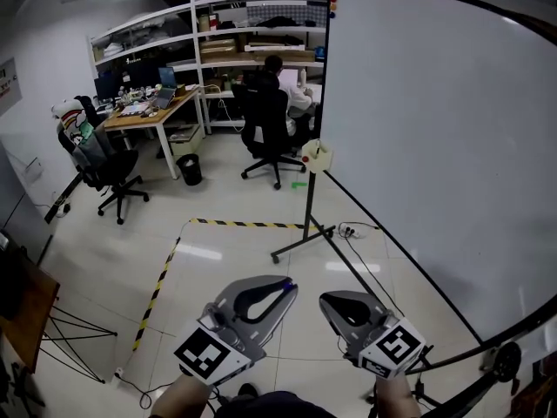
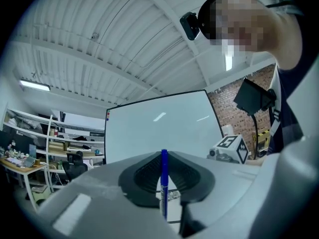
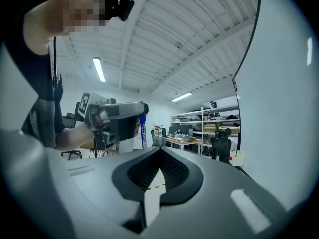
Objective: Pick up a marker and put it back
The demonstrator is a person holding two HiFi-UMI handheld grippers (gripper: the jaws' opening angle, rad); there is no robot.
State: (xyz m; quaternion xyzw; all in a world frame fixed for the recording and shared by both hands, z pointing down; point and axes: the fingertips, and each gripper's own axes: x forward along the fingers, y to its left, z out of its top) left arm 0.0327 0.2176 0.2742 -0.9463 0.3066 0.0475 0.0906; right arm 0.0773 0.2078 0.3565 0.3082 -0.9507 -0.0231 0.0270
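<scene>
Marker (image 2: 164, 183) is seen clamped in the left gripper (image 2: 164, 153): the jaws are nearly closed, and the pads are pressed on the blue barrel from both sides. In the left gripper view the marker is held upright across the jaw line. Its top end is poked just above the jaw tips and the rest is run down through the narrow gap between the pads. In the head view only a small blue bit of the marker (image 1: 285, 280) is shown at the tip of the left gripper (image 1: 283, 284). In the right gripper view the left gripper (image 3: 117, 116) is seen from the side, with the marker (image 3: 142, 127) crosswise at its front end. Right gripper (image 3: 160, 149) is closed, with the tips met. Nothing is gripped, and only floor is seen through the slot below the tips. In the head view the right gripper (image 1: 326, 301) is held just beside the left one, the two not touching, both low over the floor. The whiteboard (image 1: 435, 146) is stood to the right, well apart from the marker.
</scene>
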